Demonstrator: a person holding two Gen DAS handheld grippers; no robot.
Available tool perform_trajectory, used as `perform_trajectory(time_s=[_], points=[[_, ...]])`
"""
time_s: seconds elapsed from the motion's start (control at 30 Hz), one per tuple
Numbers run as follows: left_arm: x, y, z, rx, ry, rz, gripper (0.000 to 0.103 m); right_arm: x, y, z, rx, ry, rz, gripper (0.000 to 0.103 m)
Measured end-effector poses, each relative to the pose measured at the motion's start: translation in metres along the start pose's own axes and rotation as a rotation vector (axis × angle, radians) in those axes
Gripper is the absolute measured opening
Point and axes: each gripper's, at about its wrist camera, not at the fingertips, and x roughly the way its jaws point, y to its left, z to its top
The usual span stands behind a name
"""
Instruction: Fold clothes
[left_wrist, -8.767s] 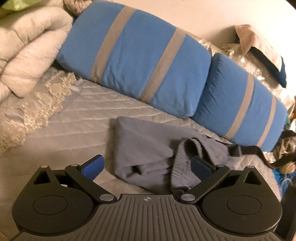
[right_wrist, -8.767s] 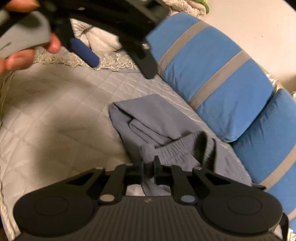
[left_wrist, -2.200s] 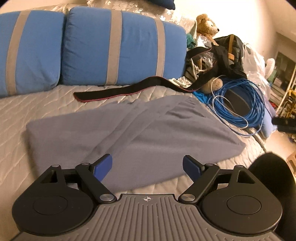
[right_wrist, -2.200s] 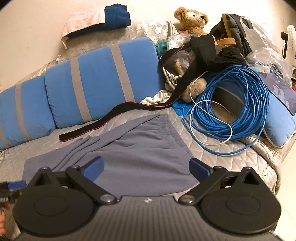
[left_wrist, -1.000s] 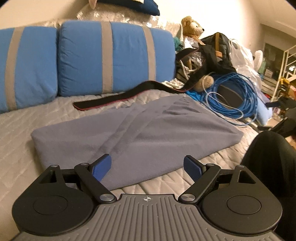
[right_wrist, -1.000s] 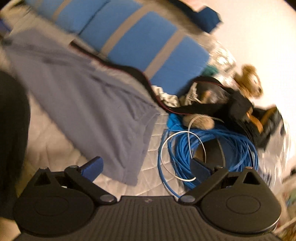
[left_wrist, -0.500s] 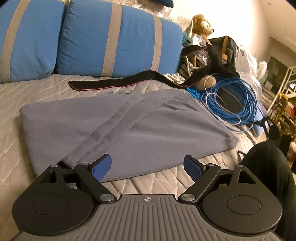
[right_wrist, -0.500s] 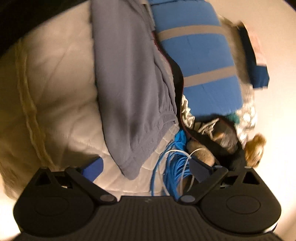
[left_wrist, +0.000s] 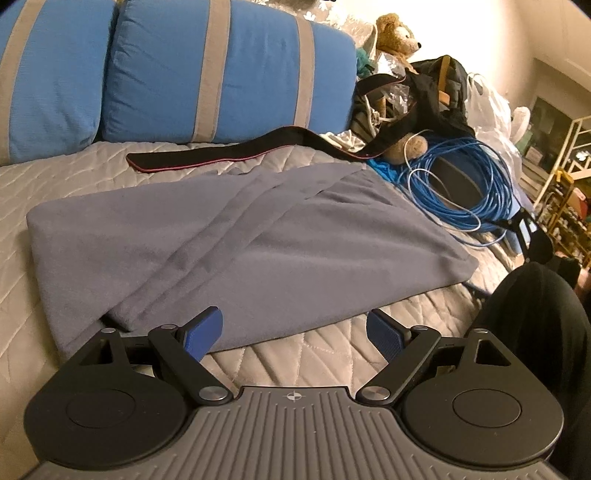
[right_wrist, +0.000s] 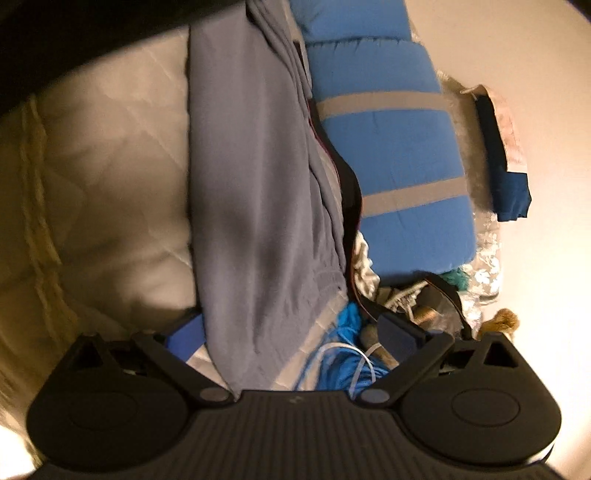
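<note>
- We see the grey-blue fleece trousers (left_wrist: 236, 236) lying flat and lengthwise across the quilted grey bedspread (left_wrist: 310, 362), in front of the blue cushions with grey stripes (left_wrist: 207, 70).
- Our left claw (left_wrist: 293, 334) stands wide open with nothing between its blue pads, hovering just short of the near long edge of the trousers.
- Our right claw (right_wrist: 291, 338) is also spread open, rolled on its side at the waistband end; the cloth runs between its pads, but we see no pad pressing on it.
- We judge the step in hand to be taking hold of the two ends for a crosswise fold. To do it well, we should pinch both layers at a corner, not just the top layer, and close each claw fully before lifting.
- We should lift both ends together and keep the cloth taut, so the long creases down the middle do not bunch.
- The coiled blue cable (left_wrist: 461, 184) and the black strap with a red edge (left_wrist: 207, 157) lie just beside the trousers; we should keep them out of the grip.
- The right view is blurred and rotated, so we cannot tell whether the lower pad touches the fabric.
- The leg hems are hard to make out, and a dark mass, perhaps the person's clothing, hides the lower right corner of the left view.
</note>
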Motion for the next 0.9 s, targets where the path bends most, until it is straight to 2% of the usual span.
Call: perform_trajectory(time_s=[0.07, 0.17, 0.23, 0.3, 0.4, 0.47, 0.6, 0.77, 0.9], points=[[-0.001, 0.0, 0.001, 0.007, -0.003, 0.007, 0.085, 0.006, -0.004, -0.004, -0.007, 0.031, -0.011, 0.099], [-0.002, -0.004, 0.001, 0.043, -0.012, 0.039, 0.085, 0.01, -0.004, -0.007, -0.041, 0.04, 0.005, 0.09], [-0.002, -0.007, 0.0, 0.088, -0.019, 0.085, 0.085, 0.01, 0.003, -0.007, -0.086, 0.034, 0.033, 0.077], [0.0, -0.014, -0.003, 0.136, -0.027, 0.15, 0.085, 0.009, 0.008, -0.006, -0.129, 0.03, 0.059, 0.057], [0.003, -0.023, -0.007, 0.201, -0.024, 0.179, 0.085, 0.008, 0.009, -0.007, -0.147, 0.029, 0.066, 0.043], [0.004, -0.03, -0.009, 0.241, -0.021, 0.183, 0.085, 0.005, 0.005, -0.009, -0.124, 0.027, 0.066, 0.042], [0.004, -0.039, -0.015, 0.3, -0.016, 0.17, 0.085, -0.007, -0.001, -0.011, -0.088, 0.012, 0.067, 0.049], [0.006, -0.041, -0.018, 0.307, -0.011, 0.154, 0.085, -0.012, 0.006, -0.014, -0.086, 0.016, 0.08, 0.053], [0.006, -0.04, -0.017, 0.305, -0.015, 0.155, 0.085, -0.008, 0.017, -0.018, -0.134, 0.041, 0.084, 0.056]])
